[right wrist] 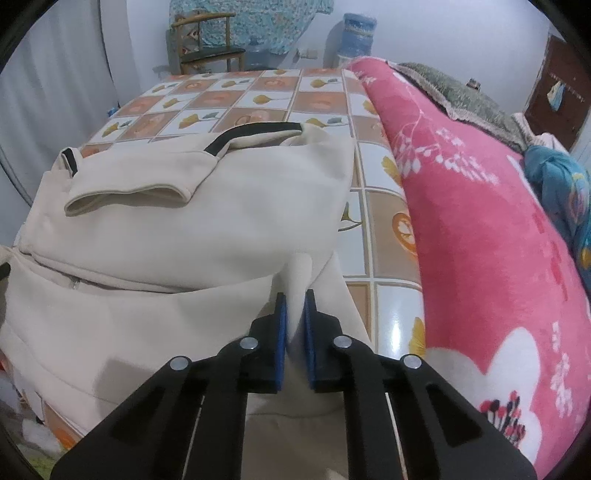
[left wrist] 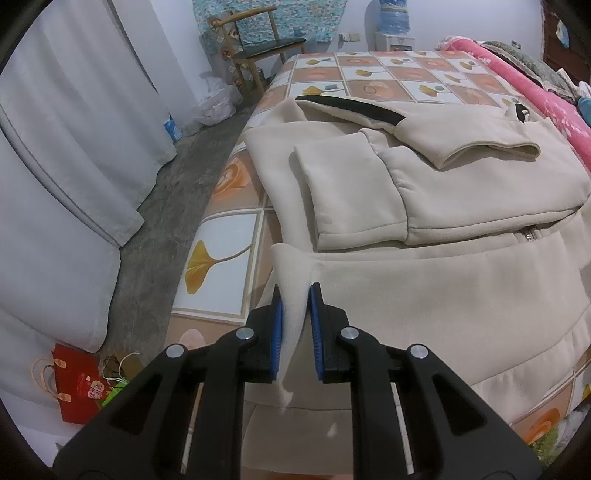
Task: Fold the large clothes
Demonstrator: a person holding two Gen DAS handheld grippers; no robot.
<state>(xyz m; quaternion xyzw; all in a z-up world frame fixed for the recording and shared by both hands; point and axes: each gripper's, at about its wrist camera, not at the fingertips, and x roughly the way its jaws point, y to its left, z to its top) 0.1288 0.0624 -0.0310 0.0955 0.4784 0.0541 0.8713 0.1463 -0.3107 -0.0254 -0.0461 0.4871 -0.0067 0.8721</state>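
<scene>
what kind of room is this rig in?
Most likely a home bedroom. The cream jacket lies on a bed with a ginkgo-print tiled cover, a pink floral blanket is piled alongside, and a wooden chair and water dispenser stand by the far wall.

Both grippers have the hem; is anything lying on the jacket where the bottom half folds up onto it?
Nothing foreign: only the cream jacket's own folded sleeves lie there. The pink blanket stays beside it.
</scene>
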